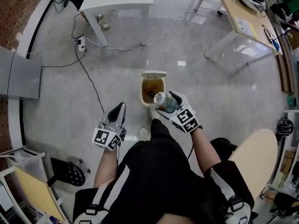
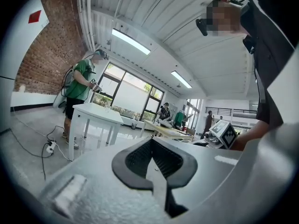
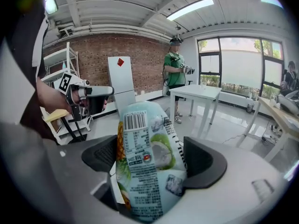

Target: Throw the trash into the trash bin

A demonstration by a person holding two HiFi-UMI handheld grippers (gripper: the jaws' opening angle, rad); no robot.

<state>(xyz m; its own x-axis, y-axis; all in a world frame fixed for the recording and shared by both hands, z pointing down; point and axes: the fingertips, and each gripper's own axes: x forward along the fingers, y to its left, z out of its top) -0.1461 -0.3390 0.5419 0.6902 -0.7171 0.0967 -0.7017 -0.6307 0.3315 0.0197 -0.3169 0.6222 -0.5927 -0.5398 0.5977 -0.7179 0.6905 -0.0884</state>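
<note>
A small cream trash bin (image 1: 153, 88) stands on the floor with its lid up and brown trash inside. My right gripper (image 1: 164, 101) is shut on a pale green drink bottle (image 1: 166, 101), held just over the bin's near right rim. In the right gripper view the bottle (image 3: 147, 160), with barcode and coconut label, fills the gap between the jaws. My left gripper (image 1: 119, 108) hangs to the left of the bin, jaws together and holding nothing; its pads (image 2: 154, 160) meet in the left gripper view.
A white table (image 1: 117, 3) stands at the back left with a power strip and cables (image 1: 81, 45) trailing over the floor. A wooden bench (image 1: 243, 17) runs along the back right. A round beige tabletop (image 1: 254, 157) is near my right side. Another person (image 3: 175, 76) stands by a white table.
</note>
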